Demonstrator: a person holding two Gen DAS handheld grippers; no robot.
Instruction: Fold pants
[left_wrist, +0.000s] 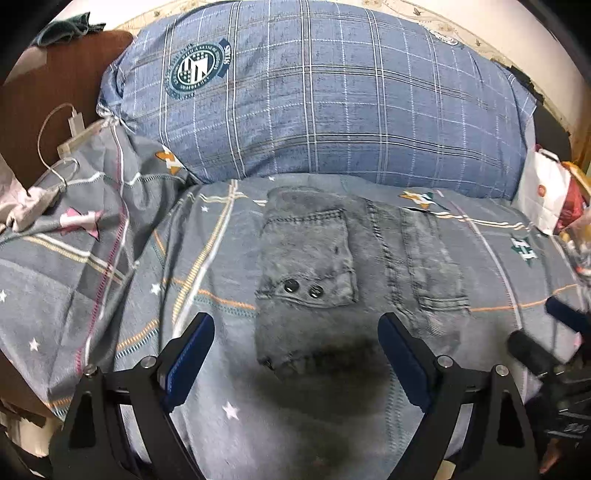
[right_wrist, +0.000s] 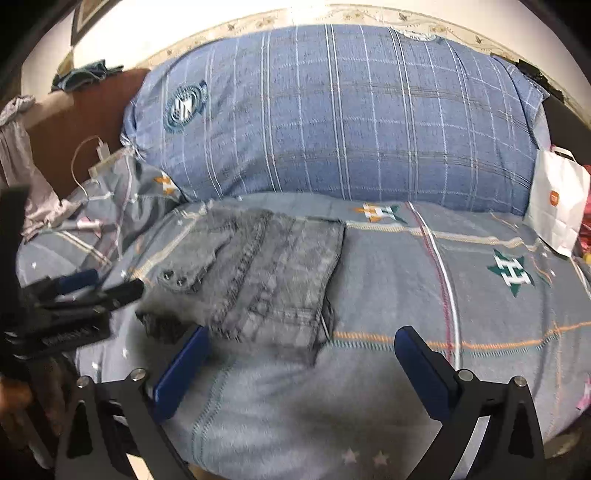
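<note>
Grey denim pants (left_wrist: 354, 266) lie folded into a compact rectangle on the bed, a pocket flap with two snaps facing up. My left gripper (left_wrist: 295, 321) hovers open over their near edge, its blue pads spread wide with nothing pressed between them. In the right wrist view the pants (right_wrist: 266, 273) sit left of centre. My right gripper (right_wrist: 303, 334) is open just in front of their near right corner and holds nothing. The left gripper (right_wrist: 99, 284) shows blurred at the left edge there, and the right gripper (left_wrist: 554, 332) at the right edge of the left wrist view.
A large blue plaid pillow (left_wrist: 314, 92) lies behind the pants. The bed is covered by a grey sheet with stars (right_wrist: 406, 277). A white paper bag (right_wrist: 557, 199) stands at the right. A charger and cable (left_wrist: 74, 125) rest by the brown headboard (left_wrist: 48, 92) at the left.
</note>
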